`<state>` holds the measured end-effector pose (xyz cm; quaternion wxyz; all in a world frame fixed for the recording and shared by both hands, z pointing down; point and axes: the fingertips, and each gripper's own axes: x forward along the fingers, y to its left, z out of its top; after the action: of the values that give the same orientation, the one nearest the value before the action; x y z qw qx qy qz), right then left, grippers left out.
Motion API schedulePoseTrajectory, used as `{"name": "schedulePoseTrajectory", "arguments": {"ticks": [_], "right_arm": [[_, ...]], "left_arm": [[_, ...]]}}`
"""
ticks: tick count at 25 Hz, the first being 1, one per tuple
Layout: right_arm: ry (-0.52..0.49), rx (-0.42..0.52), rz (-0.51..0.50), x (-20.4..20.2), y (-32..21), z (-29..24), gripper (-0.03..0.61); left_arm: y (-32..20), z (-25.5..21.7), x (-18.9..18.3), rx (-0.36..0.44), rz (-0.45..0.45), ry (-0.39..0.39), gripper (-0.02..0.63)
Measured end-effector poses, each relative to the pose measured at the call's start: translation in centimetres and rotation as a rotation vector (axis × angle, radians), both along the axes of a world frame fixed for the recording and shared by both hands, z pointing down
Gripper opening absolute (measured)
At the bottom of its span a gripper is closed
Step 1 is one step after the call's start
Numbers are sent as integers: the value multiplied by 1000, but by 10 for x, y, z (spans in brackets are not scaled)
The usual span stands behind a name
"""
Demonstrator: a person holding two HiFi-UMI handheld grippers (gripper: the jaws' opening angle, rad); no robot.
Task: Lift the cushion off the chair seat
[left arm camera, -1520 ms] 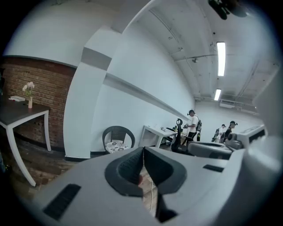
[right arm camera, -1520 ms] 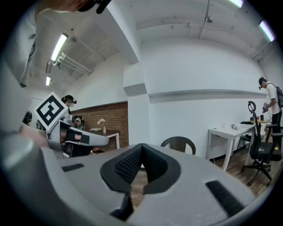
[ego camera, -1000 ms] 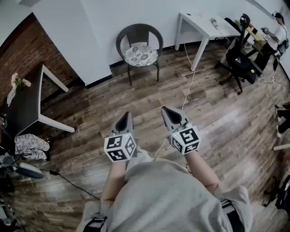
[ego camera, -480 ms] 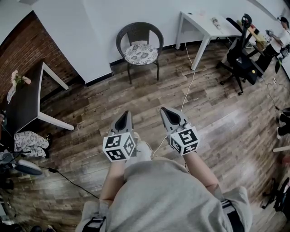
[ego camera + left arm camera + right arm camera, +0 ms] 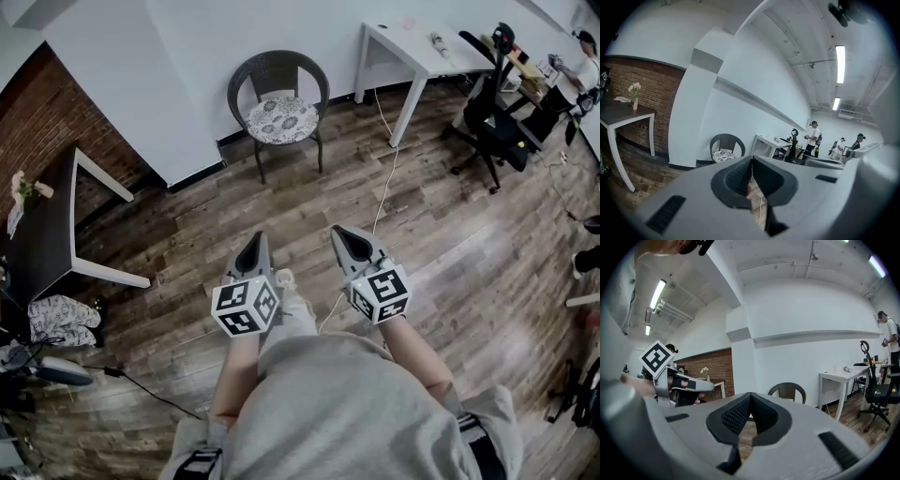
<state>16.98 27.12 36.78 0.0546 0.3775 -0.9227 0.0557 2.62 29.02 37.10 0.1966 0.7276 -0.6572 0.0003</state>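
Both pairs of fingers (image 5: 733, 180) are closed on nothing. In the left gripper view the dark ribbed pads of the left gripper (image 5: 751, 161) meet along one seam, and in the right gripper view the right gripper (image 5: 750, 397) shows the same, its grey plastic shells pinched together at the tip. In the head view the two hang side by side over the floor (image 5: 450, 253), pointing far toward the wall. Compared with a second ago, the chair (image 5: 277, 70) and the white worktop (image 5: 412, 42) to its right have slid a little leftward in the head view, while my grippers sit at much the same spot in it. I read that as the approach getting under way, not as any contact. The cushion (image 5: 281, 119) lies untouched on the chair seat, well apart from both tips, with a long stretch of planks between, so I judge the lift has not begun and the fingers must open before they can take it. The cushion is round and flattish, pale cloth with a darker flowery print, and it looks soft enough to sag if pinched at one edge. The chair is dark woven wicker with a hooped back and arms on thin legs, so the rim may get in the way of a low reach. The floor is worn wood plank, and a pale cable (image 5: 384, 178) trails across it toward the worktop.
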Motion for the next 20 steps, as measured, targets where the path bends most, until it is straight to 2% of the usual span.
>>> {"name": "schedulePoseTrajectory", "arguments": {"ticks": [7, 20], "right_arm": [[6, -1, 22, -13, -65, 1, 0], [5, 5, 42, -89, -189, -14, 0]], "left_arm": [[-66, 1, -15, -2, 15, -1, 9], [-193, -9, -86, -10, 48, -6, 9]]}}
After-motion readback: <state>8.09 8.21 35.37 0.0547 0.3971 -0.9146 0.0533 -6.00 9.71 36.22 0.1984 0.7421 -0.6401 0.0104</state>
